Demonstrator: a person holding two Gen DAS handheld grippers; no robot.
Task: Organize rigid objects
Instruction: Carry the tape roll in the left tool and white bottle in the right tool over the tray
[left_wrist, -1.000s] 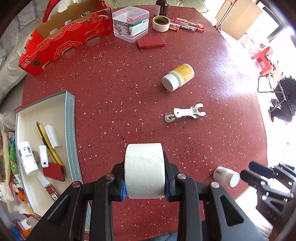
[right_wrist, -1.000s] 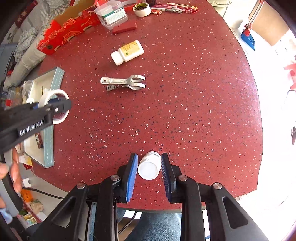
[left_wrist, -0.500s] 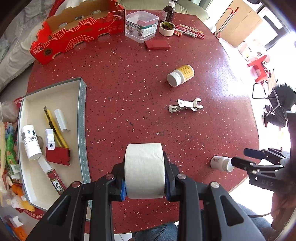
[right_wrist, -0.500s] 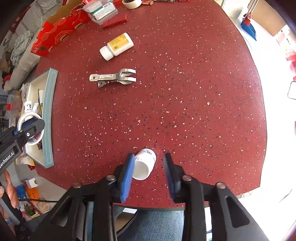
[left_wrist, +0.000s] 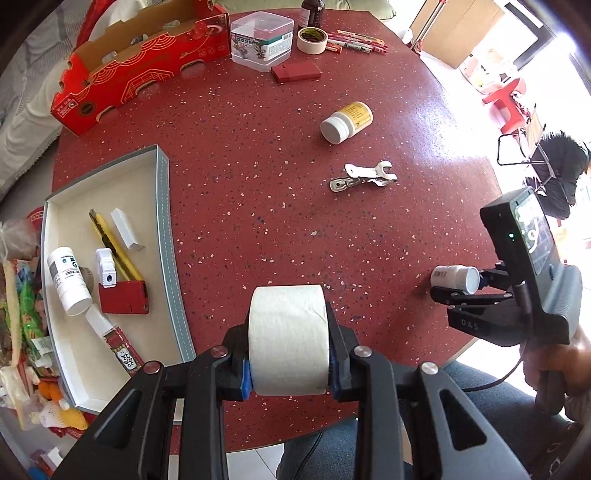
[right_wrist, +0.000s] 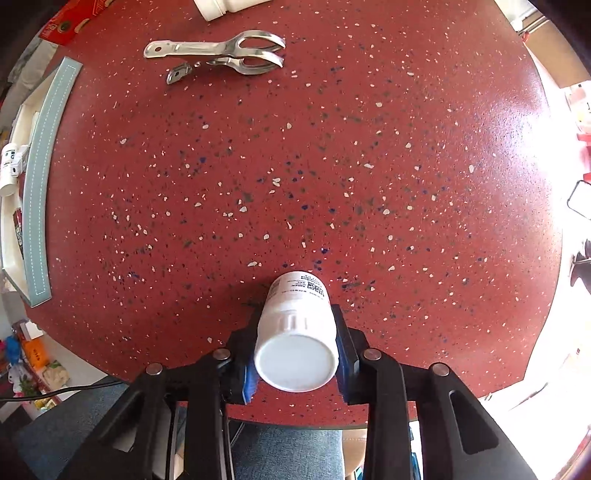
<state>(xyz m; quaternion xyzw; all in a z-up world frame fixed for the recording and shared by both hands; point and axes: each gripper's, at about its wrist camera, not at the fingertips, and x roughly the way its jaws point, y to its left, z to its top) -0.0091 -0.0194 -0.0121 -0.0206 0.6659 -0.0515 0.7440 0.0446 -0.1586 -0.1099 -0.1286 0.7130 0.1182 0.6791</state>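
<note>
The left tongs (left_wrist: 289, 373) pinch a roll of pale tape (left_wrist: 287, 338) by its flat sides, held over the near part of the red speckled tabletop (left_wrist: 258, 155), just right of the tray (left_wrist: 168, 229). The right tongs (right_wrist: 297, 363) are clamped on a small white bottle (right_wrist: 295, 343), cap toward the camera, its far end low over the tabletop near the front edge (whether it touches the surface I cannot tell). The left view shows the same bottle (left_wrist: 455, 277) lying sideways in the right tongs (left_wrist: 461, 286) at the right rim.

The tray sits at the left edge and holds a white bottle (left_wrist: 68, 280), a yellow knife (left_wrist: 114, 247), a white block (left_wrist: 126, 229), a red case (left_wrist: 123, 297), a small white clip (left_wrist: 105, 267) and a tube (left_wrist: 118, 347).

Loose on the tabletop: a metal clamp (left_wrist: 364, 177) near the middle right, and beyond it a yellow-labelled bottle (left_wrist: 347, 122) on its side. At the far edge stand a red carton (left_wrist: 136, 66), a clear box (left_wrist: 262, 40), a second tape roll (left_wrist: 312, 40), some pens (left_wrist: 356, 40) and a flat red case (left_wrist: 295, 72), well apart from the tray.
</note>
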